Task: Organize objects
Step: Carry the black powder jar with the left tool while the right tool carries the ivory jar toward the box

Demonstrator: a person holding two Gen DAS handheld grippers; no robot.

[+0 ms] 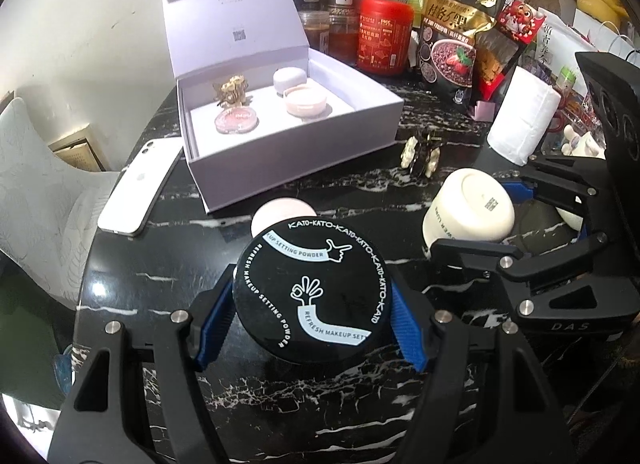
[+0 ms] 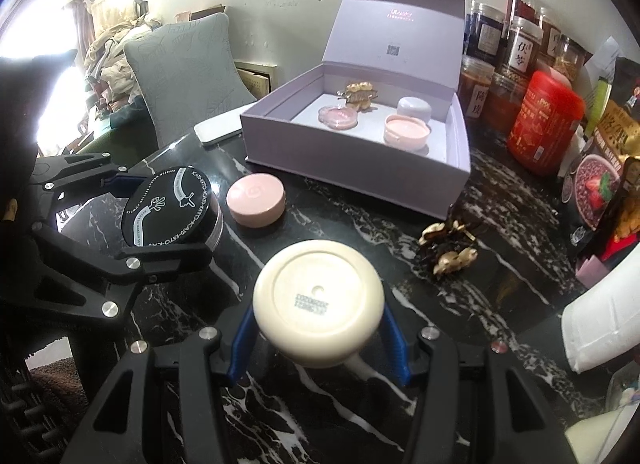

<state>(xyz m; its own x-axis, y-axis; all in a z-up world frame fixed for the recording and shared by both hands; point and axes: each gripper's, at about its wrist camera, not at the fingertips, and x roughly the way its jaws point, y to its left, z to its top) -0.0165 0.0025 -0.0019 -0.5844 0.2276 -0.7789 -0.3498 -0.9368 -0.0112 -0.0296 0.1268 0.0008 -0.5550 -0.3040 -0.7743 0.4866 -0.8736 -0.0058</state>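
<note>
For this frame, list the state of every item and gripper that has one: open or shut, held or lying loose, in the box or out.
gift box: lid up, open
black powder jar: gripped by left gripper
cream jar: bottom toward camera, gripped by right gripper
pink compact: closed, loose on table
hair clip on table: loose, outside box
gold hair clip: inside box

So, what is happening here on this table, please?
A person is tidying cosmetics with two handheld claws. The left claw grips a black setting powder jar, and the right claw grips a cream jar turned upside down. The open lilac box on the black marble table already holds a few items. A pink compact and a hair clip lie outside it on the table.
</note>
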